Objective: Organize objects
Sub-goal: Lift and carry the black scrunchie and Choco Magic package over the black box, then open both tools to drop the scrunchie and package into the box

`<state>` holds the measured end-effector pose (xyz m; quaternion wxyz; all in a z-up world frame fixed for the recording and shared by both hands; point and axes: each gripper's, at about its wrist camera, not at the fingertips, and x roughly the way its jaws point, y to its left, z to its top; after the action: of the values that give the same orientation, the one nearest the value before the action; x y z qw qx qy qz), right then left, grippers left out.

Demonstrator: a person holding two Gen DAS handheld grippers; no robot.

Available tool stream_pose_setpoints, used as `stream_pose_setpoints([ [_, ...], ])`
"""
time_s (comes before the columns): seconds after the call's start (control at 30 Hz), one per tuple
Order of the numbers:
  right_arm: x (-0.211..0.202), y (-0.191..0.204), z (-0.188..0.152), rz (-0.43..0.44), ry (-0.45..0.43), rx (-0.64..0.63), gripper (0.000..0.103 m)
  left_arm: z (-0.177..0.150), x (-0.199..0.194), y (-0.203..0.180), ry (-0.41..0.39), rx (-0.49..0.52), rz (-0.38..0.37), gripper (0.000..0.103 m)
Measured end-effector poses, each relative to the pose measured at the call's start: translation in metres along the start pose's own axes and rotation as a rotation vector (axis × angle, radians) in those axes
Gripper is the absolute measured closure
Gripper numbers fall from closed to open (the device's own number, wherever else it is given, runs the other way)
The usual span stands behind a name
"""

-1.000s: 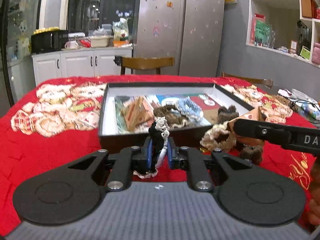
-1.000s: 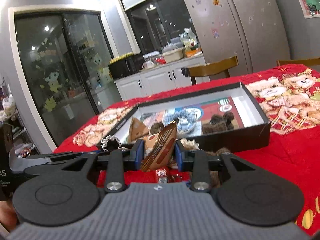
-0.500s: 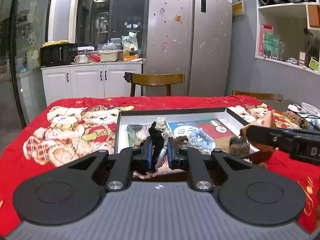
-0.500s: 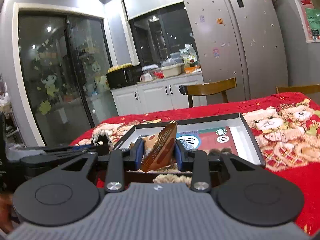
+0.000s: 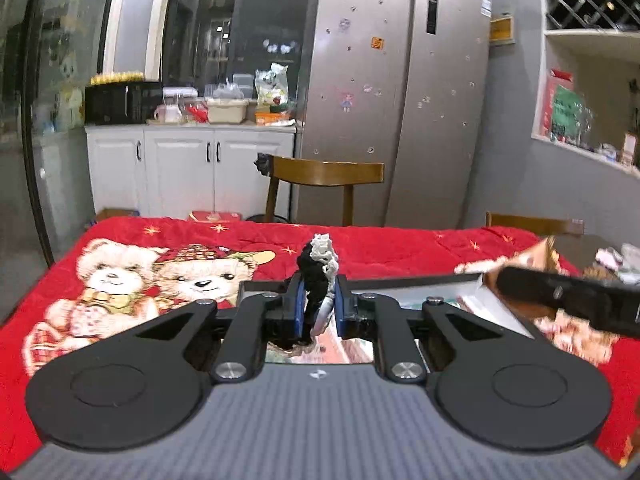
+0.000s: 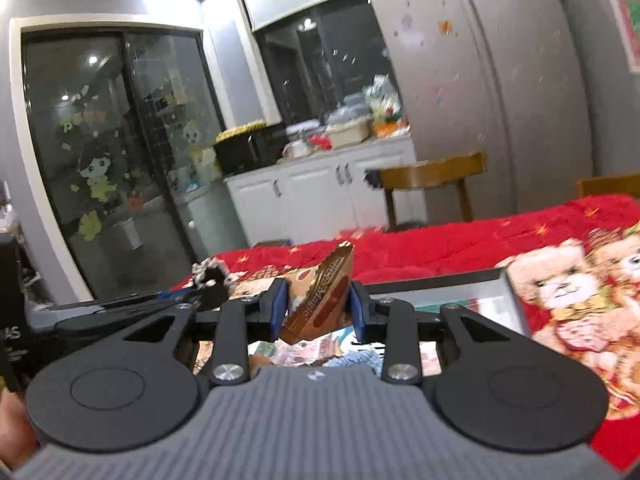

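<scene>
Scrunchie [image 5: 318, 276], black with white lace, sits pinched tight in the left gripper [image 5: 317, 312] above the tray [image 6: 436, 280]; right gripper [image 6: 318, 308] clamps a brown snack packet [image 6: 324, 296] over that tray too, likely for dropping in.

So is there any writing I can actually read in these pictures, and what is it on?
"Choco", rest blurred: on the snack packet.
"AS", cut off at the picture's edge: on the left hand-held gripper, on its black body.
Too small to read: orange fridge sticker, blue fridge label, green poster.
</scene>
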<state>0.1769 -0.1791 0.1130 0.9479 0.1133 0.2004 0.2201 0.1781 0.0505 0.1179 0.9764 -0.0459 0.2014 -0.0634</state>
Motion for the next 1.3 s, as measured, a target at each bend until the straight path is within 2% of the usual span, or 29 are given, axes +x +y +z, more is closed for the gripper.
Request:
stream_pose_setpoints([
  [0.17,0.043,-0.019,0.014,-0.009,0.081,0.027,0.066,0.013,0.042,0.003,0.044,-0.020,-0.022,0.085],
  [0.27,0.065,-0.029,0.016,-0.029,0.111,0.034,0.066,0.012,0.068,0.001,0.079,-0.001,-0.001,0.085],
  [0.33,0.069,-0.037,0.012,-0.035,0.083,0.040,0.066,0.011,0.082,0.000,0.087,0.033,0.023,0.085],
  [0.47,0.077,-0.048,0.005,-0.078,0.134,-0.014,0.066,0.003,0.103,0.003,0.125,0.043,0.020,0.085],
  [0.6,0.080,-0.061,-0.010,-0.142,0.185,-0.054,0.066,-0.007,0.113,0.000,0.159,0.077,0.009,0.085],
  [0.7,0.086,-0.071,-0.016,-0.166,0.225,-0.034,0.066,-0.011,0.120,-0.002,0.176,0.096,-0.002,0.085],
  [1.0,0.095,-0.073,-0.027,-0.176,0.264,-0.057,0.066,-0.014,0.127,0.004,0.225,0.060,-0.017,0.085],
  [1.13,0.096,-0.074,-0.026,-0.173,0.266,-0.053,0.065,-0.015,0.126,-0.001,0.226,0.094,-0.012,0.085],
  [1.23,0.096,-0.074,-0.026,-0.164,0.274,-0.050,0.062,-0.016,0.127,-0.003,0.233,0.110,-0.019,0.084],
  [1.3,0.097,-0.074,-0.025,-0.150,0.282,-0.044,0.053,-0.016,0.126,-0.004,0.227,0.111,-0.028,0.084],
])
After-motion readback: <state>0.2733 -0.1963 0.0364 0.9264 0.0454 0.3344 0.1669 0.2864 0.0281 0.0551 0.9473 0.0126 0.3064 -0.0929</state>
